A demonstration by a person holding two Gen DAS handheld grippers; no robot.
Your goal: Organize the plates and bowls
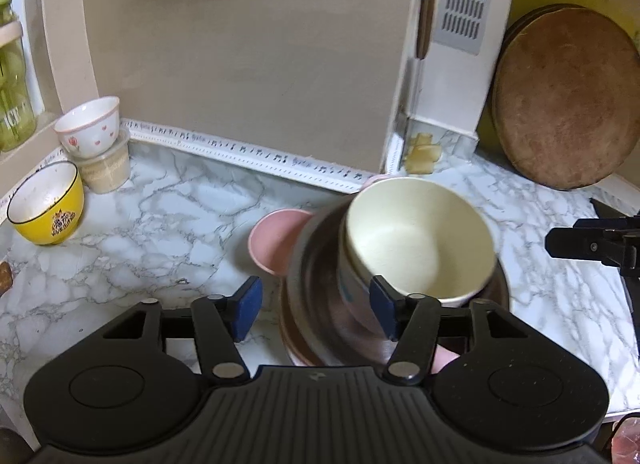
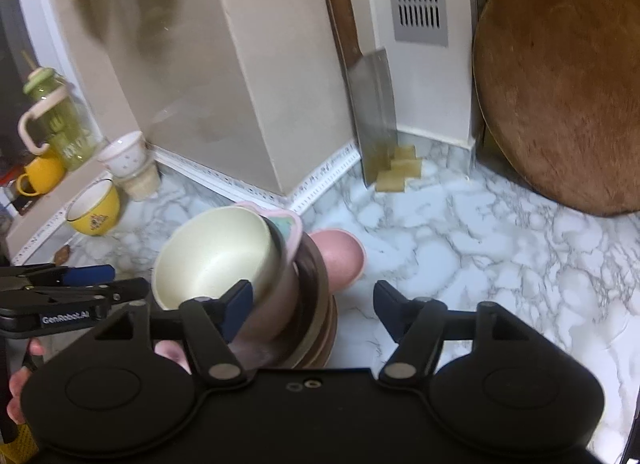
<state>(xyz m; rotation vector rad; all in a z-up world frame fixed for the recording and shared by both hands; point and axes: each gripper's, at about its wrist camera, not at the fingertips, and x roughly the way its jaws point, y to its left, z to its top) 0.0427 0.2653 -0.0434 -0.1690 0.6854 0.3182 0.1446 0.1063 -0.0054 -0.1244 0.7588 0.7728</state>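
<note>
A cream bowl (image 1: 416, 240) (image 2: 212, 256) tops a stack of brown and pink plates (image 1: 316, 284) (image 2: 316, 304) on the marble counter (image 1: 160, 223). A pink bowl (image 1: 276, 236) (image 2: 340, 260) stands right behind the stack. My left gripper (image 1: 316, 312) is open at the stack's near left side, its blue pads apart and not pressing on anything. My right gripper (image 2: 312, 310) is open at the stack's right edge, which lies between the fingers untouched. Each view shows the other gripper at its side: the right gripper (image 1: 592, 248) and the left gripper (image 2: 80, 284).
A yellow bowl (image 1: 48, 207) (image 2: 94, 209) and a white cup (image 1: 90, 127) on a plastic tub stand at the left. A round wooden board (image 1: 564, 99) (image 2: 560, 83) and a cleaver (image 2: 372, 103) lean on the wall. A green bottle (image 2: 60, 119) and a yellow mug (image 2: 40, 175) sit on the ledge.
</note>
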